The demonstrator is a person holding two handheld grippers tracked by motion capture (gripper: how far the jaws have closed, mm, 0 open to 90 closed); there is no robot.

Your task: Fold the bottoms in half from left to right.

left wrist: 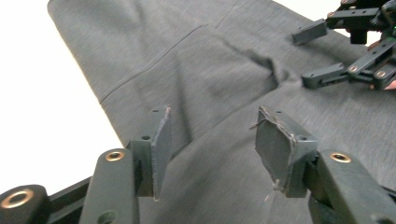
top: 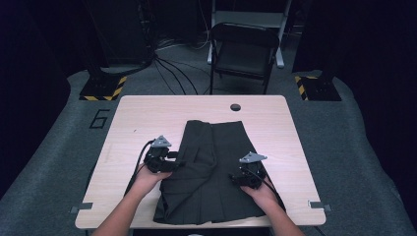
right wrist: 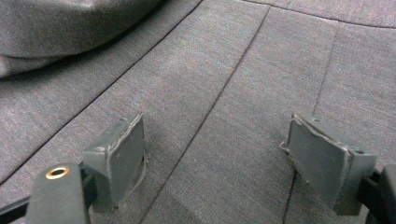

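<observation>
Grey pleated skirt (top: 211, 167), one, lies between two spread tongs, left (top: 173, 161) and right (top: 237, 178).

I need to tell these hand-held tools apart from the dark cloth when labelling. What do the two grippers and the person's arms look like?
Both the left gripper and the right gripper are black, each topped by a grey three-cornered plate, with a black cable trailing back. Their black linkage arms carry brass-coloured rivets and end in flat dark grey pads with worn edges. The forearms are bare, no sleeves showing.
</observation>
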